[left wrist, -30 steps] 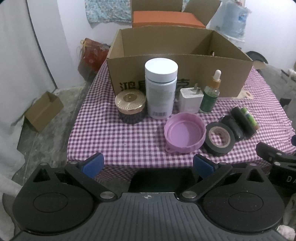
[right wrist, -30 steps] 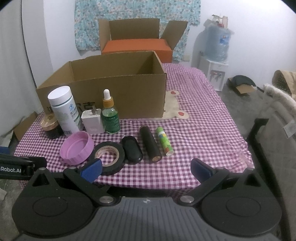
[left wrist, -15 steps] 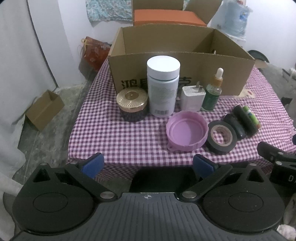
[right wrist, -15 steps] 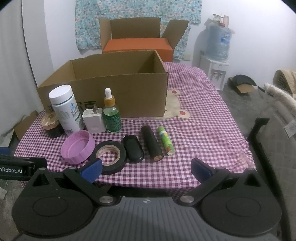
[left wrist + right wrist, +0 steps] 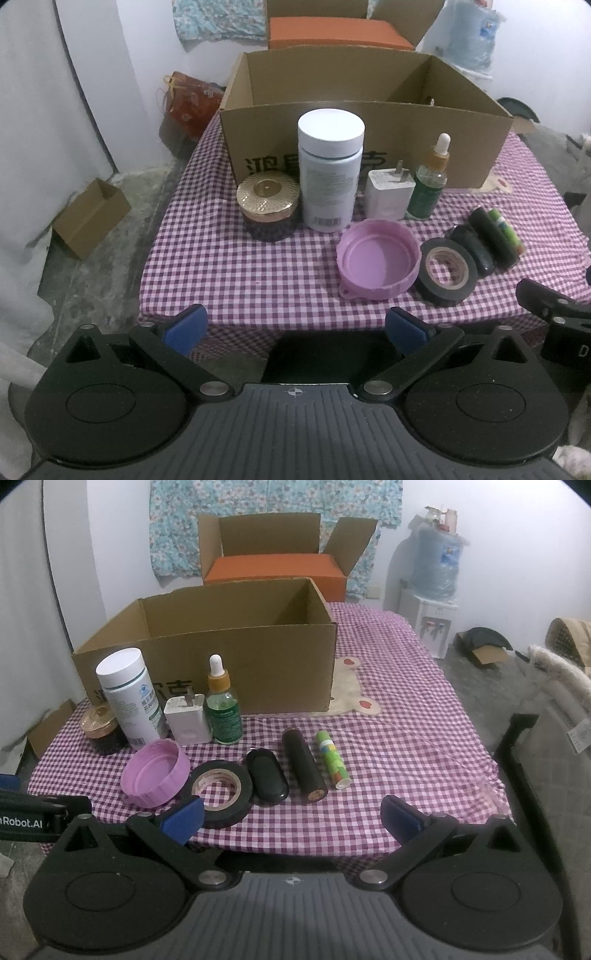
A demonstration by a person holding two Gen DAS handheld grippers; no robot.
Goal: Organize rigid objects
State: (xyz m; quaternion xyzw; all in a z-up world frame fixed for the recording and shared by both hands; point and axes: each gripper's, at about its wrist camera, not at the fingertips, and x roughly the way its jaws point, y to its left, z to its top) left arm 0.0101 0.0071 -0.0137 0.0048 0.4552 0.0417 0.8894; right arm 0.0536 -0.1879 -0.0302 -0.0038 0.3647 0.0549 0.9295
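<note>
While both grippers hang short of the near table edge, the left gripper (image 5: 295,326) and right gripper (image 5: 291,818) have jaws spread wide w/ nothing between the blue pads. On the purple checked cloth (image 5: 399,738) an open cardboard box (image 5: 240,653) stands at the back. Just in front of it, in a row: gold-lidded jar (image 5: 267,212), tall white bottle (image 5: 330,170), white charger plug (image 5: 389,194), green dropper bottle (image 5: 428,181). Nearer row, left to right: pink lid (image 5: 155,773) lying open side up, black tape roll (image 5: 219,792) touching it, black oval case (image 5: 266,777), dark tube (image 5: 304,766), green-patterned stick (image 5: 332,758). Behind, a 2nd box w/ orange contents (image 5: 273,565); water dispenser (image 5: 436,590) at right.
</note>
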